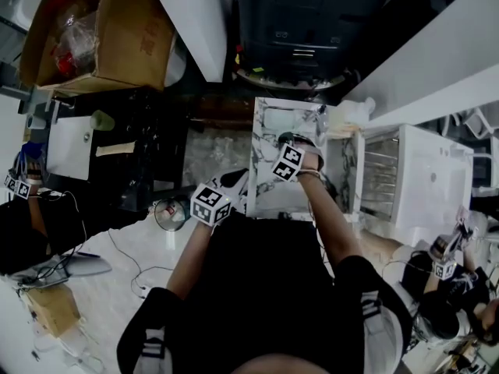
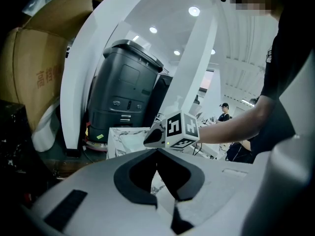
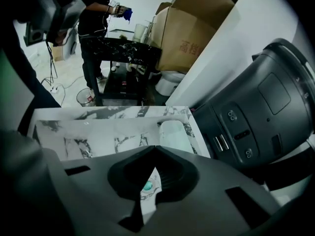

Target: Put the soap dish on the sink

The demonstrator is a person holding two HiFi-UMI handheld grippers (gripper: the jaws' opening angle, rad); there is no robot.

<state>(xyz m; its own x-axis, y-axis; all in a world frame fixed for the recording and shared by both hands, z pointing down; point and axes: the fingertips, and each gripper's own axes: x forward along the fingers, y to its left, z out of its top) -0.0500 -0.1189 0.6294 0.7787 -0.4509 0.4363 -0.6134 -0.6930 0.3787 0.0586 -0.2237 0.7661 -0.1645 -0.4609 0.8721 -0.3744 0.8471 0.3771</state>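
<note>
At my far left stands an open box (image 1: 117,29) of brown cardboard. My left gripper (image 2: 157,151) has its jaws closed tip to tip, with nothing in them. Ahead is the sink (image 1: 263,158), square-cornered white marble with grey veins. The soap dish (image 3: 174,134) lies flat on the sink's rim at the far right corner in the right gripper view. It is a pale, translucent rounded rectangle, and its long axis runs along the right edge, away from me. My right gripper (image 3: 156,147) hangs above the sink, jaws pressed together and empty, apart from the dish. A black plastic machine (image 3: 256,112) sits beyond that corner.
</note>
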